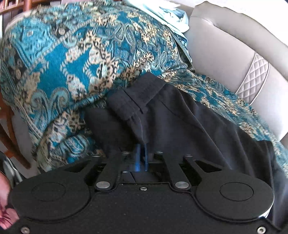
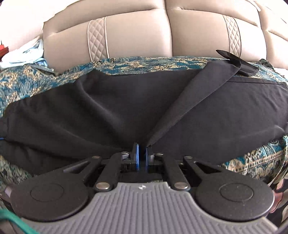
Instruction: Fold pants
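Right wrist cam: my right gripper [image 2: 142, 153] & left gripper [image 1: 142, 153] both pinch black pants [image 2: 126, 104] on sofa [image 2: 144, 36] throw [image 1: 72, 63], one lengthwise fold prob done, cross-folds left.

A teal and gold patterned throw [image 1: 75, 59] covers the seat of a beige sofa [image 2: 144, 37] and hangs over its left edge. Pale blue cloth [image 1: 172, 16] lies bunched at the sofa's back, near quilted strips [image 2: 97, 37].
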Tool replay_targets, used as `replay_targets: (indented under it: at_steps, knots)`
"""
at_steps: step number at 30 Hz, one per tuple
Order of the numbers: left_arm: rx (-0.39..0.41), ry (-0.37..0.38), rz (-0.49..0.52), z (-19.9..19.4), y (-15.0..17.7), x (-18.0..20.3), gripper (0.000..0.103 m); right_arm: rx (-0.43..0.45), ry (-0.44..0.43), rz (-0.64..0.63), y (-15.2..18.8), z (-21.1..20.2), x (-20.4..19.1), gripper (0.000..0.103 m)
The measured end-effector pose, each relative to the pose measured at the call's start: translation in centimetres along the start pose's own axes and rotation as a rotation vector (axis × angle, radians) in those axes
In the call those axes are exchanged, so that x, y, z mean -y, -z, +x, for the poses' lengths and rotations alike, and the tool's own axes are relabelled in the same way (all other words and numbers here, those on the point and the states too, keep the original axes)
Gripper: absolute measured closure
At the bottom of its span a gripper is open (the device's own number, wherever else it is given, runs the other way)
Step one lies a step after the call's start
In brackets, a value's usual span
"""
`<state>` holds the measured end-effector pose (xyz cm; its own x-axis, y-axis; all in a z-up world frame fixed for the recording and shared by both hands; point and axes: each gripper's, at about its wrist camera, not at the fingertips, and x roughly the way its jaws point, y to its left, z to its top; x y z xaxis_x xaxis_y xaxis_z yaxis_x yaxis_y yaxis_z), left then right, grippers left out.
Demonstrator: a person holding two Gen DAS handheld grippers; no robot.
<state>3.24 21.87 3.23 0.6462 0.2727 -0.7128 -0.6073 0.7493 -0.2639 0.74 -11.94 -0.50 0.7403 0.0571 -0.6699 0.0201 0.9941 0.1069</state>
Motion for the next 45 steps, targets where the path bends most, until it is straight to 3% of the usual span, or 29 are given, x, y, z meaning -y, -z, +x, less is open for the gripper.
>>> replay_targets:
  at_steps: [2,3,4,8,12,26,32,33,34,36,39,42,45]
  knots:
    - [0.003,0.020,-0.041,0.3,-0.2,-0.5,0.083,0.005,0.004,-0.015,0.4,0.1,-0.2,0.089]
    - [0.006,0.022,-0.053,0.6,-0.6,-0.4,0.075,0.012,0.009,-0.020,0.5,0.1,-0.2,0.081]
    - [0.012,0.020,-0.059,0.8,-0.8,-0.4,0.068,0.020,0.016,-0.020,0.5,0.2,-0.2,0.065]
    - [0.024,0.000,-0.029,1.9,-1.5,0.3,0.062,0.052,0.054,-0.001,-0.1,0.7,0.4,0.052]
    - [0.045,-0.080,0.034,2.6,-1.4,1.2,0.087,0.064,0.158,0.024,-1.3,2.3,2.1,0.049]
    - [0.036,-0.105,0.067,3.0,-1.6,0.8,0.089,0.086,0.345,0.137,-10.0,9.0,14.0,0.045]
    - [0.026,-0.108,0.067,3.2,-1.9,0.4,0.089,0.070,0.328,0.157,-13.2,11.5,17.8,0.045]
    - [0.025,-0.111,0.068,3.3,-1.9,0.4,0.089,0.071,0.328,0.159,-13.6,11.8,18.3,0.051]
    - [0.024,-0.116,0.068,3.3,-1.9,0.4,0.090,0.067,0.322,0.169,-14.0,12.2,18.8,0.064]
    - [0.021,-0.122,0.072,3.3,-2.0,0.4,0.091,0.068,0.298,0.191,-14.4,12.5,19.8,0.073]
    - [0.015,-0.132,0.074,3.4,-2.1,0.5,0.092,0.075,0.281,0.211,-14.5,12.0,20.8,0.077]
    - [0.005,-0.131,0.068,3.5,-2.3,0.4,0.092,0.068,0.278,0.265,-14.2,11.1,21.9,0.073]
    - [0.001,-0.133,0.082,3.6,-2.4,0.3,0.091,0.042,0.308,0.284,-13.5,10.0,22.7,0.048]
